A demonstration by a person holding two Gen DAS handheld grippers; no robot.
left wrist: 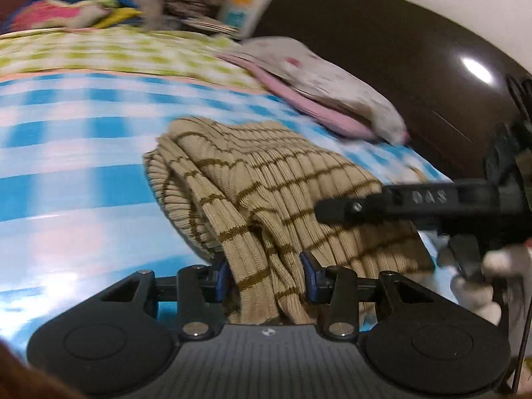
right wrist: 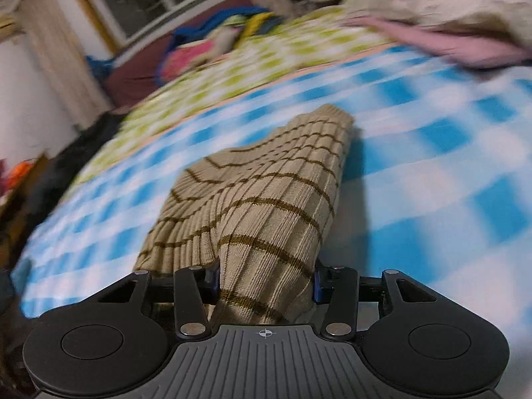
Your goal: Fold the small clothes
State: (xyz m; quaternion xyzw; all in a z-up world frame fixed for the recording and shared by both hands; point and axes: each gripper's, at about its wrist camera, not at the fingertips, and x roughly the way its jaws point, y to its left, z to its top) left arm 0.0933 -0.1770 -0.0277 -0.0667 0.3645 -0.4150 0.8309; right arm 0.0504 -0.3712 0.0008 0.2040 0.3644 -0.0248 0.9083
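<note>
Both left tongs (left wrist: 266,277) and right tongs (right wrist: 266,279) grip the striped knit garment (right wrist: 266,183), its length running away across the checked bed (right wrist: 432,173).

Beige brown-striped ribbed garment (left wrist: 266,179), blue-white checked sheet (left wrist: 76,153), green-checked blanket (left wrist: 116,53)

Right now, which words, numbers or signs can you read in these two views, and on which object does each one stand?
"DAS": raised letters on the arm of the right claw, seen in the left wrist view; the first letter is uncertain.
Blue and yellow print on the white package beyond the bed: too blurred to read.
Crosshair mark, no letters, on the left claw body and the right claw body.
</note>
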